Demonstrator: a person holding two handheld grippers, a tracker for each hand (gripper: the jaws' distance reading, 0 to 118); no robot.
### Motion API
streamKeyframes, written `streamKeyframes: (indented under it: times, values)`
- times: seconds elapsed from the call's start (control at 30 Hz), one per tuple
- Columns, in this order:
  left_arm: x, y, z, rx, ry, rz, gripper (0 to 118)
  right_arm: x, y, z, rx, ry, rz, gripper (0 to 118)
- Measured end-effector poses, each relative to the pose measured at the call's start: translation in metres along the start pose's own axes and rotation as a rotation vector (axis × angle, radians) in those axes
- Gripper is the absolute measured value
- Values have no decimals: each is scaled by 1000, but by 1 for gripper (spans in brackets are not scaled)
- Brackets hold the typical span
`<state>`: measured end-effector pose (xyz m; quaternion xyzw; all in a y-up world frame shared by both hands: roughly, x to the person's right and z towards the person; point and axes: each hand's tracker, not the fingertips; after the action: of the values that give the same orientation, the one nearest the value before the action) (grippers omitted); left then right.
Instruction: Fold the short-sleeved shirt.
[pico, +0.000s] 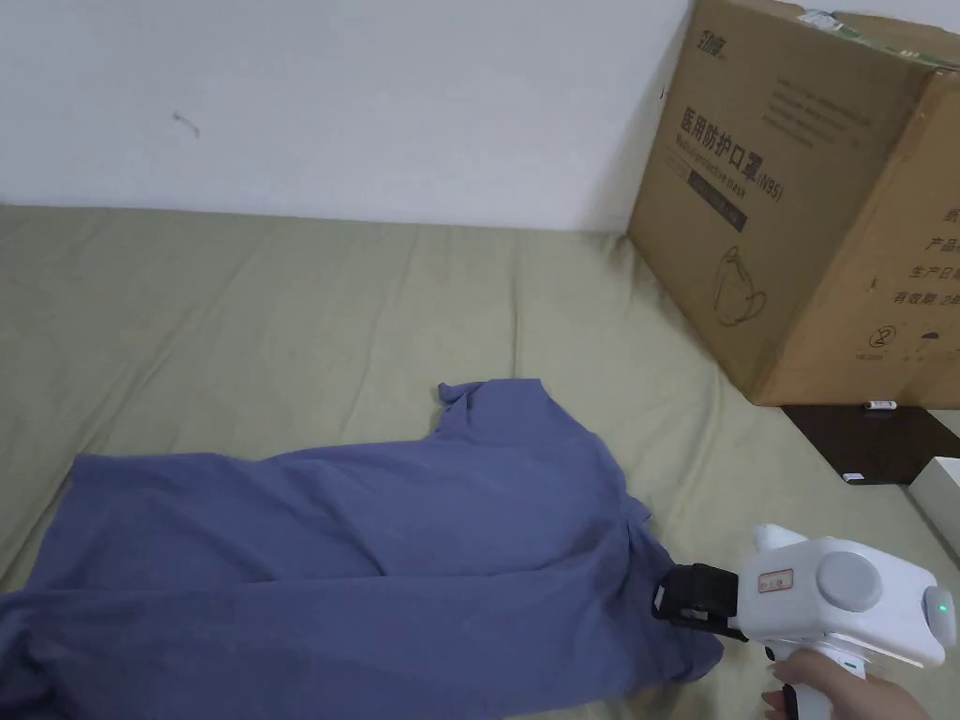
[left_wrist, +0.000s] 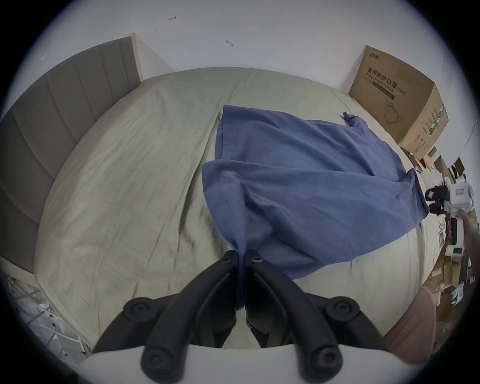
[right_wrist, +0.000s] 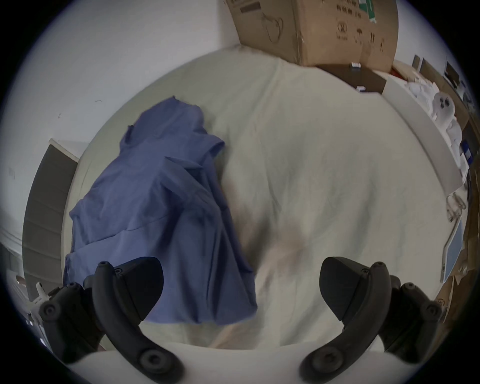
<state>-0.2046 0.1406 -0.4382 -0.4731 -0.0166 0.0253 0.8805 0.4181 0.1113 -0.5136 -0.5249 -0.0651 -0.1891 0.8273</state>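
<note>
Far left: grey padded headboard (left_wrist: 65, 109), then the olive bedsheet (pico: 281, 309). My left gripper (left_wrist: 242, 256) is closed tight on a bunched hem/edge of the blue short-sleeved shirt (pico: 375, 553), both jaws pressing the cloth, w/ the fabric rising into the pinch. The shirt lies spread but rumpled on the bed, long axis running roughly left-right across me, one sleeve poking up toward the wall.

At the shirt's right end sits my right gripper (right_wrist: 241, 285), jaws wide apart, holding nothing. In the head view it's just at the shirt's right edge, poss. touching it. From that gripper the cloth lies left and ahead, so the right hand is nearer that end and, I judge, should pinch there next. Far right: big cardboard box (pico: 806, 197).
</note>
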Motion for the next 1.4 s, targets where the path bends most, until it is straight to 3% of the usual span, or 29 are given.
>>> streamKeyframes:
  times: [0.03,0.1,0.13,0.17,0.2,0.27,0.33,0.37,0.5,0.67,0.77,0.87,1.03,1.07,1.1,1.13,1.17,1.27,1.4]
  values:
    - [2,0,-1,-3,8,-11,4,0,3,-7,-29,-4,0,115]
    - [4,4,-7,-15,22,-30,4,-4,-1,-21,-79,-33,17,89]
    - [5,4,-8,-20,26,-34,4,-5,-3,-26,-94,-50,34,81]
    - [5,3,-9,-23,25,-30,4,-8,-5,-28,-90,-55,55,77]
    - [4,6,-13,-27,24,-26,4,-13,-8,-25,-65,-126,111,73]
    - [3,3,-15,-30,22,-16,4,-23,-15,-17,-33,-89,160,61]
    - [-1,2,-19,-41,12,3,4,-28,-16,-9,-45,-18,184,18]
    - [-2,1,-20,-45,9,12,4,-32,-20,-3,-47,-31,185,9]
    - [-7,2,-14,-30,4,55,4,-42,-23,19,-37,-44,244,8]
    - [-13,6,14,-14,26,-6,4,-35,-33,60,-32,-7,236,8]
    - [-20,-6,33,-54,34,-50,4,-29,-61,78,-53,-29,304,8]
    - [-26,-35,52,-108,12,-70,4,-15,-94,93,-91,-10,279,8]
    - [-39,-84,71,-111,-67,-38,7,24,-140,93,-108,63,159,12]
    - [-43,-89,73,-74,-97,-13,24,28,-144,92,-92,75,130,32]
    - [-49,-94,76,-58,-100,54,50,32,-148,93,-73,78,78,61]
    - [-53,-96,77,-43,-98,96,87,34,-151,96,-47,54,32,94]
    - [-56,-97,81,-14,-87,103,118,36,-152,100,-21,43,13,118]
    - [-60,-101,100,123,-81,96,112,34,-160,124,84,55,32,118]
    - [-57,-87,125,154,-102,126,112,-2,-160,155,153,34,227,117]
